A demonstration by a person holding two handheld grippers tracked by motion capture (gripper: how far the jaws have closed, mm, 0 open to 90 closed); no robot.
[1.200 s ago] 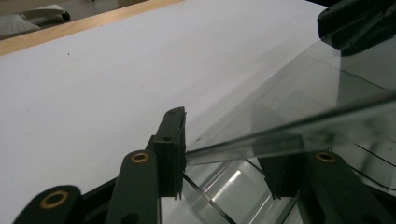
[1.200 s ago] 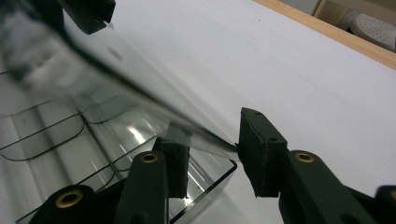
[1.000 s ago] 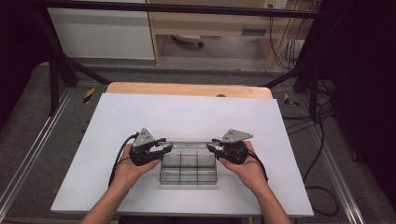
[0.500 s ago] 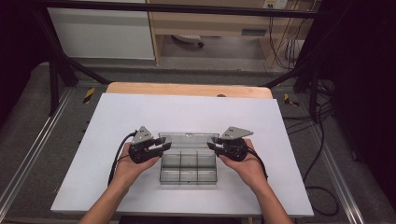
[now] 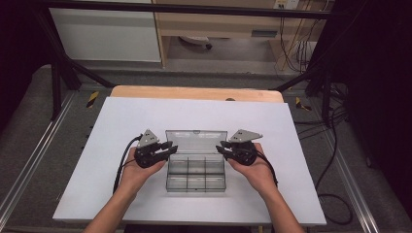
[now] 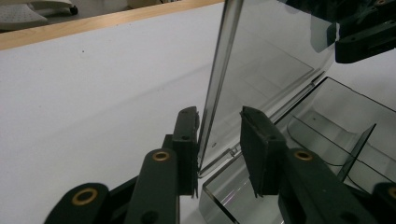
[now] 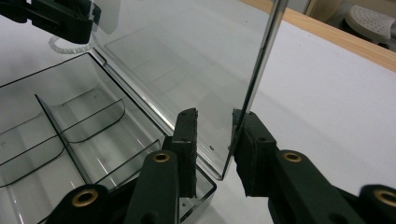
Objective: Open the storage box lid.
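A clear plastic compartment box sits on the white table between my hands, its hinged lid standing up. My left gripper straddles the lid's left edge. In the left gripper view the lid rests against one pad while the other pad stands off; the jaws have just been closing. My right gripper straddles the lid's right edge. In the right gripper view the lid leans on one pad with a gap to the other. The empty compartments lie below.
A white sheet covers the table, with a wooden strip along the far edge. Cables trail from both grippers. Metal rails and a dark floor surround the table; a white cabinet stands beyond.
The lid has swung up from lying low on the box to standing upright. Both hands stayed in place beside the box, and the left jaws narrowed around the lid edge.
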